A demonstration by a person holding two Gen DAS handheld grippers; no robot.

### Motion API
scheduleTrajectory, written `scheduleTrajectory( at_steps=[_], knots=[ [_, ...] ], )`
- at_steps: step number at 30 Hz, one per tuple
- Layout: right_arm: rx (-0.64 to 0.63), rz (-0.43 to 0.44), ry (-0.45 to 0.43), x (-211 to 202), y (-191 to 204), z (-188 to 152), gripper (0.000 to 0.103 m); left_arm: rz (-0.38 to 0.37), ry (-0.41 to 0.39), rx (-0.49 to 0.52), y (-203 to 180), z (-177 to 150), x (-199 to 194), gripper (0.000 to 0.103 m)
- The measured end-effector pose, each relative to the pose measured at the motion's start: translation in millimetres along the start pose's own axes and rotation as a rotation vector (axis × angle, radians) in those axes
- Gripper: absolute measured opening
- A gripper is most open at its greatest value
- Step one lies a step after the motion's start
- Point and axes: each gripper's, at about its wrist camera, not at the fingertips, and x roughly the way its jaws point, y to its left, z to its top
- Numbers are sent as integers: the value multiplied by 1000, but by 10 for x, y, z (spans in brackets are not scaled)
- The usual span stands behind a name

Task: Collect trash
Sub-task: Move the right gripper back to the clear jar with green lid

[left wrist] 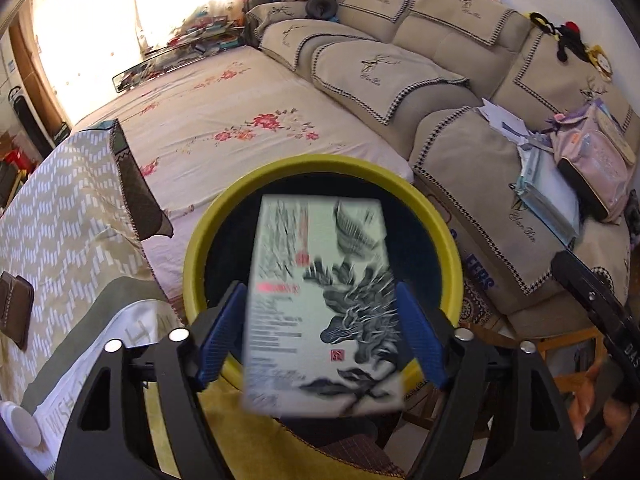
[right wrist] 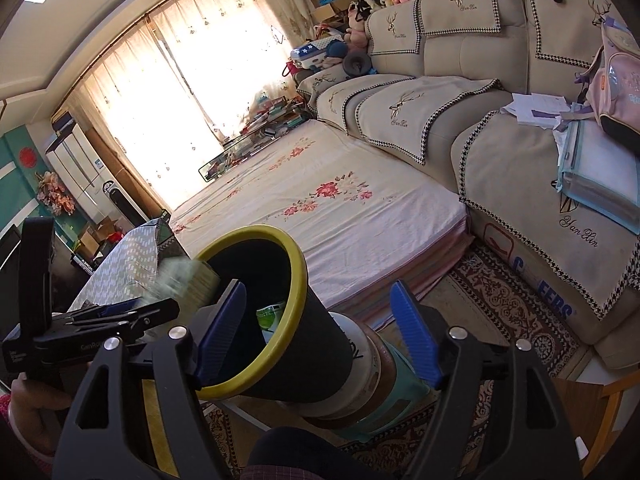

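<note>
Printed box point(left wrist: 320, 304) over yellow-rimmed bin point(left wrist: 320, 168)

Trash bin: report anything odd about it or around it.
The trash bin is perched on a stack of tubs atop a stool, not the floor. A printed box sits blurred between the left gripper's pads above its mouth.

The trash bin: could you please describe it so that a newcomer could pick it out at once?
Find the flowered mattress in front of the beige sofa. At its near end, by the patterned rug, is the trash bin. It alone is a black cylinder with a bright yellow rim.
</note>
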Motion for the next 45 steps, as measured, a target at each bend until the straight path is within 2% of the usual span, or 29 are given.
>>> scheduleTrajectory(
  at_steps=[4, 8, 14, 17, 23, 29, 34, 38, 42, 45],
  knots=[
    [-11, 4, 6, 1, 65, -10, 71, 3, -40, -1, 55, -56, -260, 83],
    [-39, 19, 20, 25, 208, -43, 72, -21, -117, -29, 146, -255, -797, 88],
    [-113, 63, 51, 58, 572, -149, 73, -10, -249, -126, 447, -850, -1668, 94],
    [-160, 85, 69, 74, 793, -222, 74, 35, -311, -198, 692, -1226, -2045, 96],
    [-271, 155, 121, 90, 1355, -470, 74, 190, -393, -348, 1214, -1988, -2650, 97],
    [-419, 276, 202, 87, 2080, -851, 74, 324, -432, -480, 1647, -2736, -3020, 97],
    [-532, 395, 284, 62, 2711, -1203, 74, 363, -427, -566, 1917, -3248, -3127, 97],
    [-627, 512, 317, -62, 3194, -1481, 74, 390, -431, -595, 2054, -3491, -3151, 97],
    [-766, 629, 339, -175, 3652, -1705, 74, 380, -456, -606, 2139, -3638, -3216, 97],
    [-858, 676, 340, -214, 3942, -1824, 75, 379, -462, -619, 2163, -3699, -3243, 97]
  ],
)
